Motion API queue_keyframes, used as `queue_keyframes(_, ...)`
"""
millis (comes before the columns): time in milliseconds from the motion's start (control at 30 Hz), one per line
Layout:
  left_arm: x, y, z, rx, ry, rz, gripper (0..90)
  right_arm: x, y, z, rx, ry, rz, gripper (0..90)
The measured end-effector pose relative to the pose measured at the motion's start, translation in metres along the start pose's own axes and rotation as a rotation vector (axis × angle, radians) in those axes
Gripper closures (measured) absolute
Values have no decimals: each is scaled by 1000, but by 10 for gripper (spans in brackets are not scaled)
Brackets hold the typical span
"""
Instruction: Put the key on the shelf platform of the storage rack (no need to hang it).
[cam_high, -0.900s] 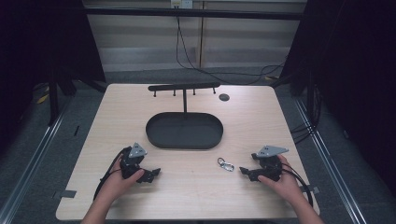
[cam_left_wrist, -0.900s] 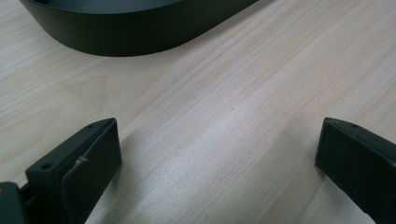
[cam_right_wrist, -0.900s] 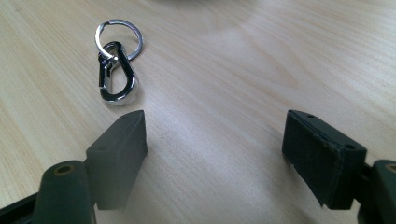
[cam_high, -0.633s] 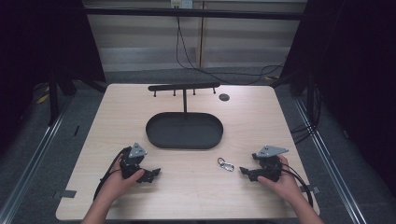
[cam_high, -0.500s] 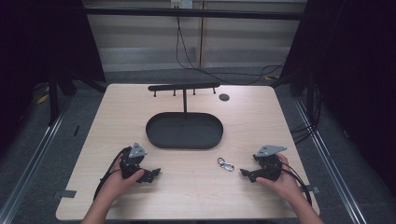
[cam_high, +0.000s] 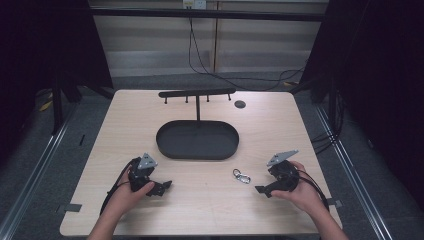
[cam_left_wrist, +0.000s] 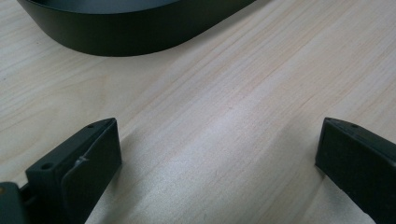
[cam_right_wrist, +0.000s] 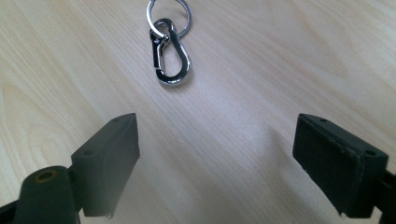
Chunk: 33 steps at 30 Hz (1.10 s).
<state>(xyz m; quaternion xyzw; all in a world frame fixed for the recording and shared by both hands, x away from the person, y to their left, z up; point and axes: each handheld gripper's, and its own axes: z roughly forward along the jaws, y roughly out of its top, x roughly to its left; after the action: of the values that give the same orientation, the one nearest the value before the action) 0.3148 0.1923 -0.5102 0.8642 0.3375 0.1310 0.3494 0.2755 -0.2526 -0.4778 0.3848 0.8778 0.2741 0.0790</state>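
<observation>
Right gripper (cam_high: 261, 190) low over the table (cam_high: 280, 125), jaws wide, nothing between them. Clip (cam_right_wrist: 169, 55) lies flat just ahead, untouched, near the tray (cam_high: 197, 140). Left gripper (cam_high: 165, 186) spread, empty, idle. Judgement: pickup not yet begun; everything is left.

Left gripper (cam_high: 165, 187) and right gripper (cam_high: 261, 190) are held low in the hands (forearms entering from below), jaws spread wide, apparently nothing gripped.
</observation>
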Motion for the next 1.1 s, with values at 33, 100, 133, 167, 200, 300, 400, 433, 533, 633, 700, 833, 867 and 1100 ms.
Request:
queue_keyframes(33,0,0,0,0,0,0,0,1,3,-1,6,9,-12,169)
queue_keyframes(100,0,0,0,0,2,-1,0,3,5,-1,16,10,-4,182)
queue_keyframes(133,0,0,0,-1,2,-1,0,4,7,-1,17,10,-10,208)
queue_keyframes(167,0,0,0,0,0,0,0,4,9,-1,22,10,-11,224)
queue_keyframes(200,0,0,0,-1,0,1,0,5,11,-1,25,14,-13,231)
queue_keyframes(300,0,0,0,-1,0,1,0,6,17,1,41,27,-22,261)
queue_keyframes(400,0,0,0,1,4,5,0,9,25,4,70,36,-51,307)
queue_keyframes(433,0,0,0,1,4,5,0,10,27,5,77,42,-56,319)
queue_keyframes(533,0,0,0,1,3,5,0,14,38,10,95,69,-71,371)
queue_keyframes(633,0,0,0,1,3,5,0,17,42,12,108,72,-89,389)
queue_keyframes(700,0,0,0,1,3,5,0,19,49,16,122,73,-99,394)
queue_keyframes(833,0,0,0,1,3,5,0,20,55,19,146,65,-108,397)
queue_keyframes(867,0,0,0,1,3,5,0,20,56,20,145,64,-116,400)
queue_keyframes(1100,0,0,0,1,3,5,0,18,63,22,171,63,-141,411)
